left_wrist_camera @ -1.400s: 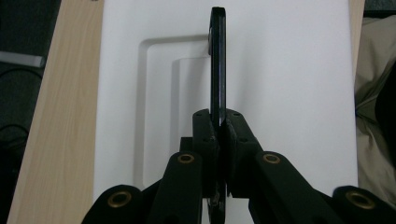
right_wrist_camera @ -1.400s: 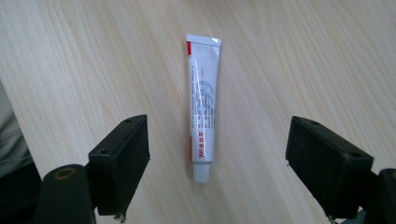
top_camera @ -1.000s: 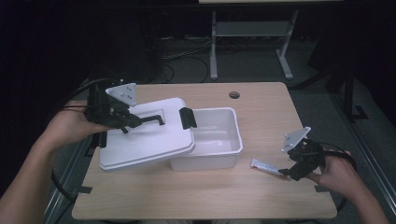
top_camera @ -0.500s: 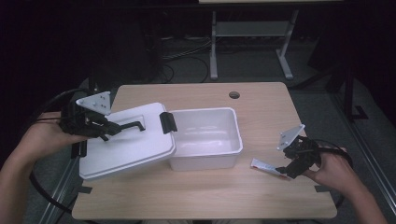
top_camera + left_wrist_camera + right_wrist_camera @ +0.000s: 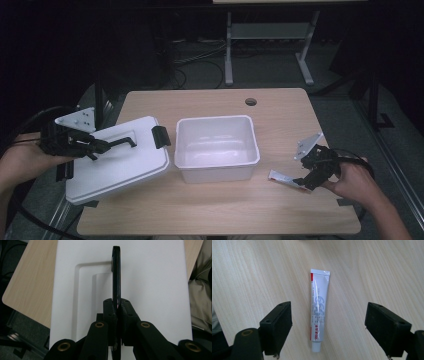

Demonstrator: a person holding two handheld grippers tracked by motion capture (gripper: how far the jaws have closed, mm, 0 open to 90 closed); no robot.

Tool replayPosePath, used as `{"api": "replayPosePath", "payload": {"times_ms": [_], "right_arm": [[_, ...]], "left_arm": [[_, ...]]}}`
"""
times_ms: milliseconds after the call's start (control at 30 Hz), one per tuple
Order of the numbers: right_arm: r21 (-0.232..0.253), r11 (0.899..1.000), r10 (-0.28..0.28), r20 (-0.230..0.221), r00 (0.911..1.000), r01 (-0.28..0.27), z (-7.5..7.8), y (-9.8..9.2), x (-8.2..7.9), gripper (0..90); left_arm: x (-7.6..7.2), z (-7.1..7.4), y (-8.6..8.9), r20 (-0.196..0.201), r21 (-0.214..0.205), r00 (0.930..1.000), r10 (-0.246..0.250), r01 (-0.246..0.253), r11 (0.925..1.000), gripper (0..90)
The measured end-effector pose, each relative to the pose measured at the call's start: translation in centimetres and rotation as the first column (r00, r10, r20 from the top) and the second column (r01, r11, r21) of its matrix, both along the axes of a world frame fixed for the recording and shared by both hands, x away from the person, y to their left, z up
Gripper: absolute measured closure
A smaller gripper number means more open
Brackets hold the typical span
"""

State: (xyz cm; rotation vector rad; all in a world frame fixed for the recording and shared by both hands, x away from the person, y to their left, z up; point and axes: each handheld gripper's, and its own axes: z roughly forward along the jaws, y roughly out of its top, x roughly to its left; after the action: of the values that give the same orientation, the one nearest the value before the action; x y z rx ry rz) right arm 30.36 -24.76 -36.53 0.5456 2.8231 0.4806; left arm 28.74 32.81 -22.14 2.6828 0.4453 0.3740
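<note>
White ointment tube [image 5: 319, 312] lies on the table between my wide-open right tongs [image 5: 337, 332], long axis running away from me, cap nearest, while my left tongs [image 5: 117, 308] clamp the lid's black handle [image 5: 116, 272].

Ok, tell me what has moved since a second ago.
The left gripper, shut on the black handle, has carried the white lid leftward off the white box, now fully uncovered. The right gripper stays open over the ointment tube, which lies unmoved.
</note>
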Motion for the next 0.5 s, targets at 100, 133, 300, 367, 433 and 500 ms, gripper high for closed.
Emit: {"api": "replayPosePath", "payload": {"times_ms": [100, 133, 300, 367, 433, 500], "right_arm": [[0.000, 1.000, 0.000, -0.001, 1.0000, 0.000, 0.0, 0.0, 0.0, 21.3], [0.000, 1.000, -0.002, -0.001, 1.0000, 0.002, -0.1, 0.0, 0.1, 21.2], [0.001, 1.000, -0.003, -0.001, 1.0000, 0.003, -0.2, 0.0, 0.1, 21.2], [-0.002, 1.000, -0.004, -0.003, 1.0000, 0.004, -0.3, 0.0, 0.1, 21.2], [-0.002, 1.000, -0.004, -0.002, 1.0000, 0.004, -0.3, 0.0, 0.1, 21.2], [-0.003, 1.000, -0.005, -0.001, 1.0000, 0.005, -0.3, -0.1, 0.2, 21.2]], "left_arm": [[-0.2, -0.2, 0.5, -0.001, -0.001, 1.0000, 0.006, -0.006, 1.0000, 84.6], [-0.3, -0.3, 0.7, -0.003, -0.002, 1.0000, 0.009, -0.009, 1.0000, 84.6], [-0.6, -1.1, 1.5, -0.017, 0.008, 0.9995, 0.026, -0.026, 0.9996, 84.6], [-0.7, -1.8, 2.0, -0.023, 0.006, 0.9991, 0.036, -0.035, 0.9994, 84.6], [-0.7, -2.0, 2.1, -0.024, 0.009, 0.9990, 0.037, -0.037, 0.9993, 84.6], [-0.6, -2.6, 2.3, -0.031, 0.009, 0.9986, 0.043, -0.043, 0.9990, 84.6]]}}
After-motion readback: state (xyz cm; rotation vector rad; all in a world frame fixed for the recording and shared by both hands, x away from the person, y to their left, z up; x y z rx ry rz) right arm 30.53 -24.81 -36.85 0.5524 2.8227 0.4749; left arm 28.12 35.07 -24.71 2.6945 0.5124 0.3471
